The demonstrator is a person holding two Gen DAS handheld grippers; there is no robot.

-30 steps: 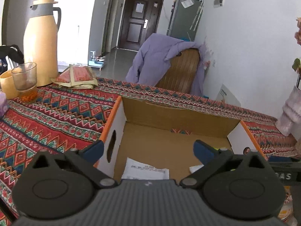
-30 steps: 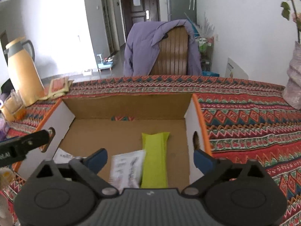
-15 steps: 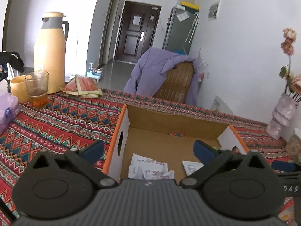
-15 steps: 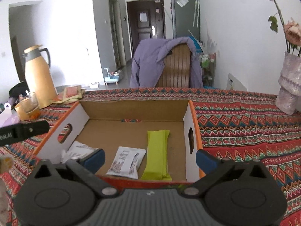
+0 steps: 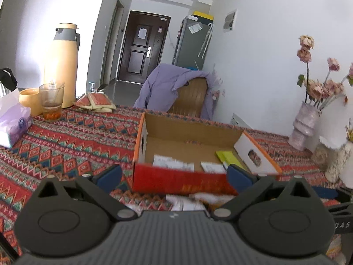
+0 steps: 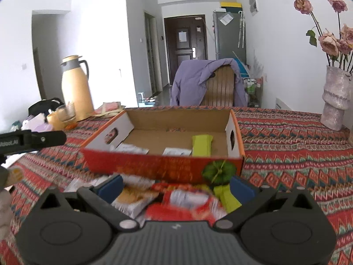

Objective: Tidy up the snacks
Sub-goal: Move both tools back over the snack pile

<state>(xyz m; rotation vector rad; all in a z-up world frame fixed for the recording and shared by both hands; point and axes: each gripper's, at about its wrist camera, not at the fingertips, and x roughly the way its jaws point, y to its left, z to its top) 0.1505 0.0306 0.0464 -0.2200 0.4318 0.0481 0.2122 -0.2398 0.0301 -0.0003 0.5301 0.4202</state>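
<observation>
A shallow cardboard box [image 6: 154, 167] with a red front wall sits on the patterned tablecloth. Inside it lie a green bar [image 6: 201, 144] and two white packets [image 6: 132, 148] [image 6: 176, 151]. Loose snacks lie in front of the box: a red packet [image 6: 183, 207], a white-and-orange packet [image 6: 132, 198] and a green packet [image 6: 227, 196]. My right gripper [image 6: 176, 186] hangs open just above these loose snacks, holding nothing. My left gripper [image 5: 174, 176] is open and empty before the box's [image 5: 183, 181] front wall. Blurred packets [image 5: 189, 201] lie under it.
A tall cream thermos [image 5: 62, 66], a glass [image 5: 51, 101] and a tissue pack [image 5: 13, 121] stand at the left of the table. A vase of dried roses [image 6: 335, 99] stands at the right. A chair with a purple jacket [image 6: 211, 84] is behind the table.
Both grippers have drawn back from over the box toward the near edge. The box's red front wall and the loose snacks before it have come into view. Both stay open.
</observation>
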